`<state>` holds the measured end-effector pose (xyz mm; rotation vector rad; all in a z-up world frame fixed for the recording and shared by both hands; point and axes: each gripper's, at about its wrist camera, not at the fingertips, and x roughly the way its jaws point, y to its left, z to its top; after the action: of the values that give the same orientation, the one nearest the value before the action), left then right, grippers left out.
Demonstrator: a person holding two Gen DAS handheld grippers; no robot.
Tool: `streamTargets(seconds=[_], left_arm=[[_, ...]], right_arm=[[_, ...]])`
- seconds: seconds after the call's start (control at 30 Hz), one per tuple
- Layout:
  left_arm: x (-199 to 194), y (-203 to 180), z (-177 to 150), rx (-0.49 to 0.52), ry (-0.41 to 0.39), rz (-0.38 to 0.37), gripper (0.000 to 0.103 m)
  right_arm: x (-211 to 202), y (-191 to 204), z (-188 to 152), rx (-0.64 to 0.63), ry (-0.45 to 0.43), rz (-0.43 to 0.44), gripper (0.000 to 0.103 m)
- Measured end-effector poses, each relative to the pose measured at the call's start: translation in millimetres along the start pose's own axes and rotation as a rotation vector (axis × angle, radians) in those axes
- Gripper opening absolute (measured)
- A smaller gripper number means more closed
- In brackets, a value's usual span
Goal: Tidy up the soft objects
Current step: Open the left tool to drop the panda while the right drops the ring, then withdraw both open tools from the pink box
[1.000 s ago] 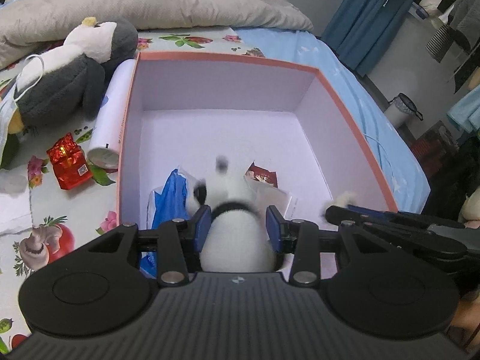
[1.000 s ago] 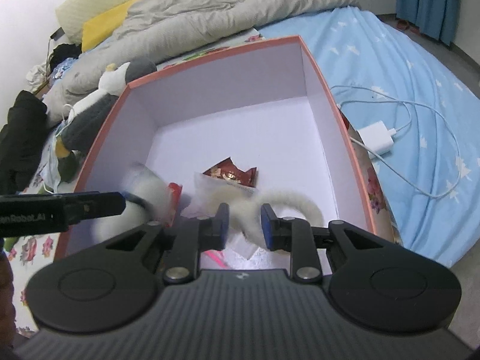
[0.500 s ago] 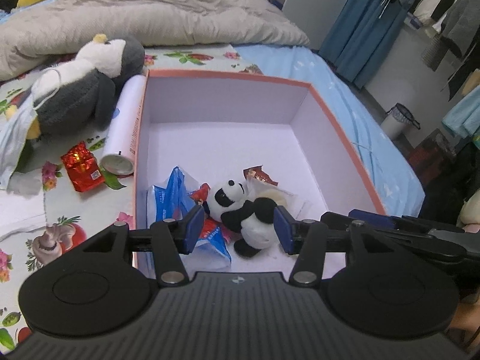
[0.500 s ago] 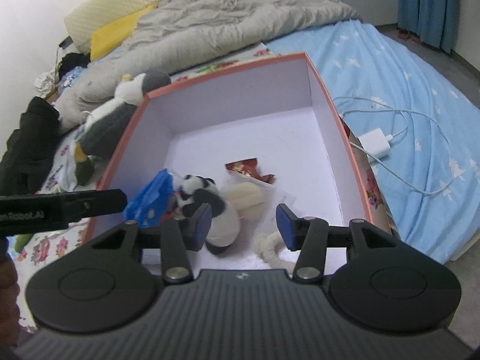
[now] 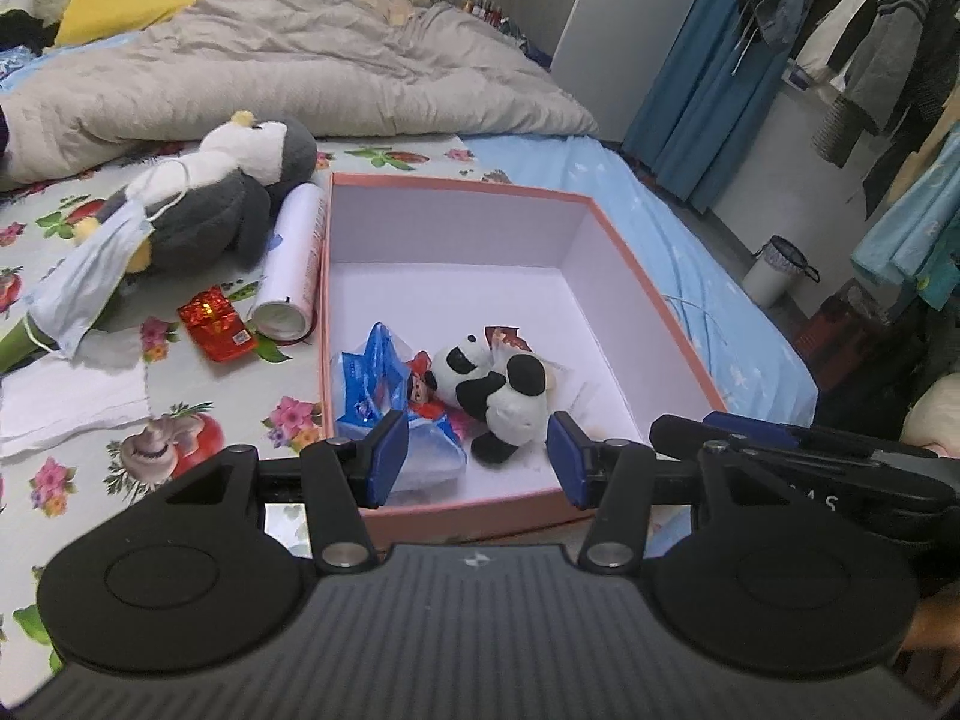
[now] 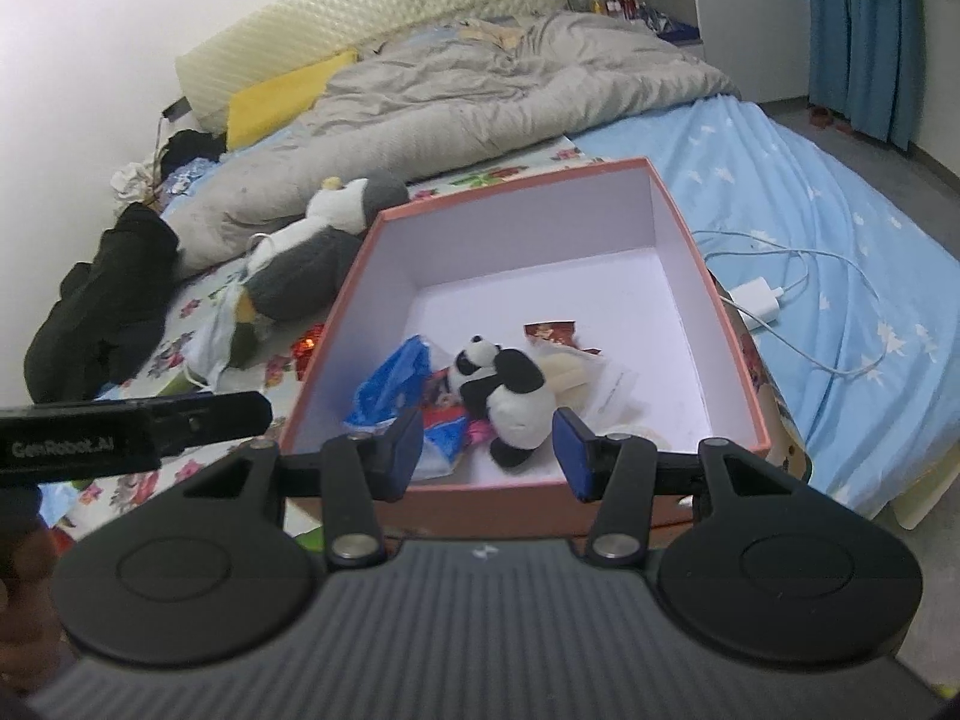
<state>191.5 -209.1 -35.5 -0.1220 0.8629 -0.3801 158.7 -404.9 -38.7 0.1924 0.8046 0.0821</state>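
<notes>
A small panda plush lies in the near part of a pink-rimmed box on the bed, beside a blue tissue pack and red snack wrappers. It also shows in the right wrist view, inside the same box. My left gripper is open and empty, raised above the box's near edge. My right gripper is open and empty, also above the near edge. A large grey and white penguin plush lies on the bed left of the box, also in the right wrist view.
A white cylinder, a red packet, a face mask and white paper lie left of the box. A charger with cable lies right of it. A grey duvet covers the far bed. Black clothing lies at the left.
Both grippers opened and let go of the panda plush and a white soft thing, which dropped into the box. Both grippers then pulled back and up from the box.
</notes>
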Motion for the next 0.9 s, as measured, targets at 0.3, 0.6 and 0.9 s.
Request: streamTargets(seconds=[0.3, 0.6, 0.9], left_arm=[[-54.1, 1.0, -30.0, -0.019, -0.070, -0.009, 0.057], [-95.5, 15.9, -61.3, -0.059, -0.116, 0.006, 0.057], [-127.7, 45.2, -87.9, -0.093, -0.137, 0.072, 0.057]], right_arm=[[-41.0, 23.6, -21.9, -0.032, -0.049, 0.020, 0.051], [-63.1, 50.6, -43.0, -0.085, -0.066, 0.059, 0.051], [-60.4, 85.9, -58.8, -0.139, -0.053, 0.124, 0.051]])
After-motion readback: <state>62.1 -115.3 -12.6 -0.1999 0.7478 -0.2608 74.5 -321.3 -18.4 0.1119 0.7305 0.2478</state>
